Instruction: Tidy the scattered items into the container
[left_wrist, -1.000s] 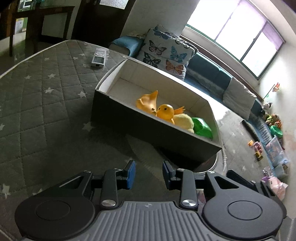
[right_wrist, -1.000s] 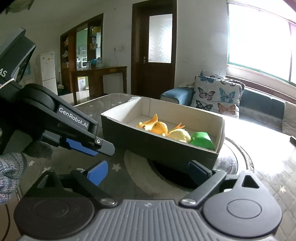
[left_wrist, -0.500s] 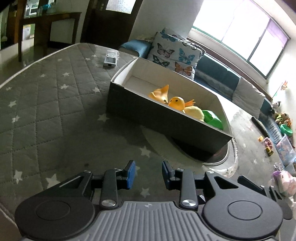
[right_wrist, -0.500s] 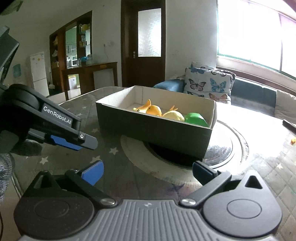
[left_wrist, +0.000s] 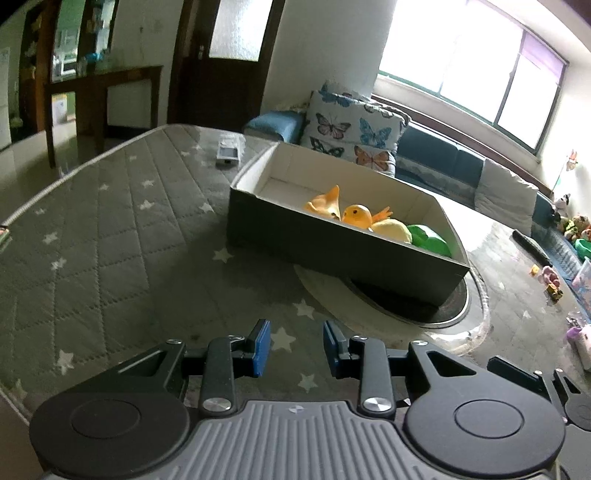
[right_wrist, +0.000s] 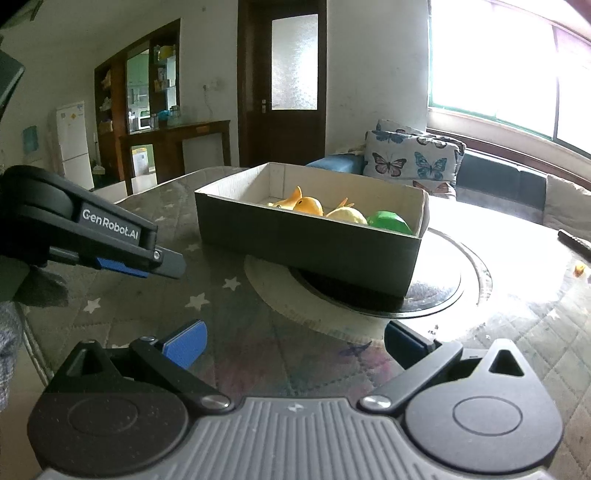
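A dark cardboard box (left_wrist: 332, 243) (right_wrist: 303, 240) stands on the star-quilted table, partly over a round glass turntable (left_wrist: 458, 306). Inside it lie an orange rubber duck (left_wrist: 356, 216) (right_wrist: 309, 205), a pale yellow toy (left_wrist: 393, 230) and a green toy (left_wrist: 430, 240). My left gripper (left_wrist: 297, 345) hovers over the cloth short of the box, jaws drawn close with only a narrow gap and nothing between them. It also shows at the left of the right wrist view. My right gripper (right_wrist: 295, 343) is wide open and empty, nearer than the box.
A small white device (left_wrist: 228, 149) lies on the table beyond the box. A dark remote (right_wrist: 574, 240) and a small orange scrap (right_wrist: 579, 271) sit at the table's right. A sofa with butterfly cushions (left_wrist: 351, 129) lies behind. The table edge curves along the left.
Both grippers have drawn back from the box, which now looks smaller and farther. The left view has tilted up, showing more of the room. The right jaws spread slightly wider.
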